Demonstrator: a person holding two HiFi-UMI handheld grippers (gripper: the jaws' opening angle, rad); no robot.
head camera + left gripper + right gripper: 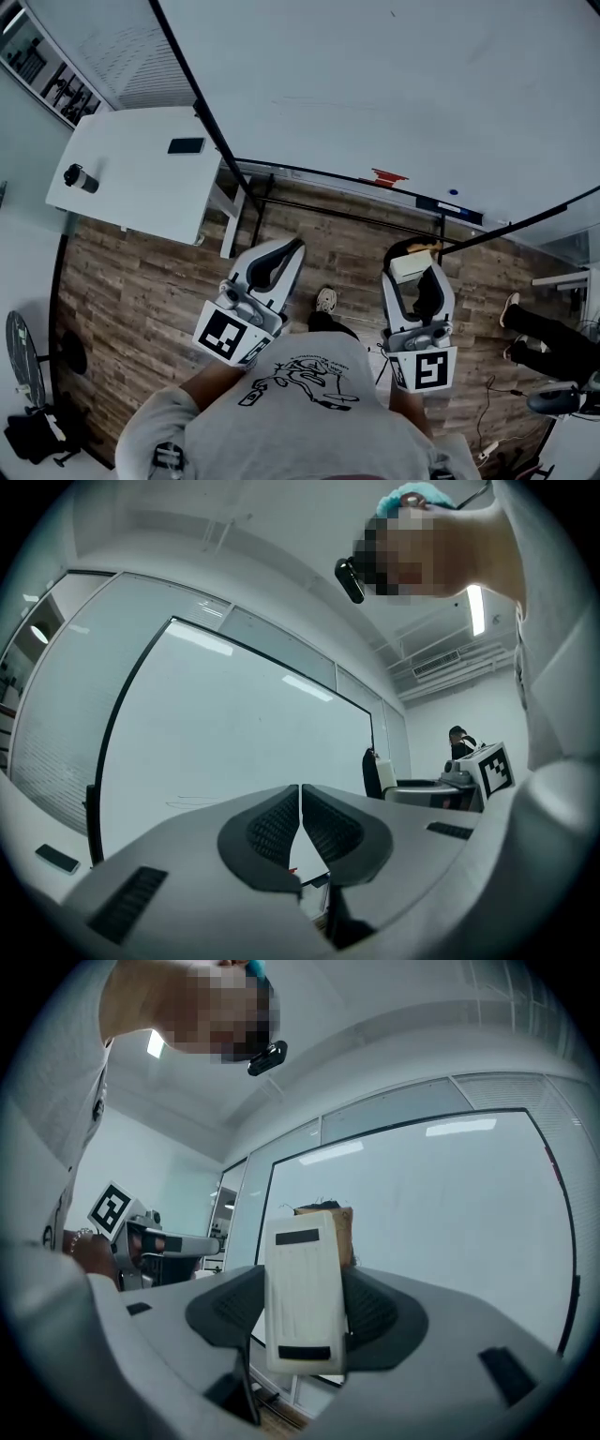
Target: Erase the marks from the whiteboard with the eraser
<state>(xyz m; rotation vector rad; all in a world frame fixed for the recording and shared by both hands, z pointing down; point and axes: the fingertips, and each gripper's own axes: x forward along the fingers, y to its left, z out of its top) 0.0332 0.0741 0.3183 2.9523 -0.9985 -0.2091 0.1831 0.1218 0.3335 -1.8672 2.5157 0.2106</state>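
Observation:
The whiteboard (375, 84) stands ahead on a black frame and fills the top of the head view. Faint thin lines (202, 802) show low on the whiteboard (234, 733) in the left gripper view. My left gripper (289, 251) points at the board's lower left part, a stretch of floor away. Its jaws (300, 822) are shut with nothing between them. My right gripper (424, 274) is shut on the eraser (411, 265), a white block with a brown pad. The eraser (302, 1297) stands upright between the pads, facing the whiteboard (422, 1213).
On the board's ledge lie a red item (384, 175) and a dark one (436, 203). A white table (122, 187) at left carries a phone (186, 145) and a dark cup (80, 177). Another person's legs (544, 333) are at right. Cables (497, 412) trail over the wooden floor.

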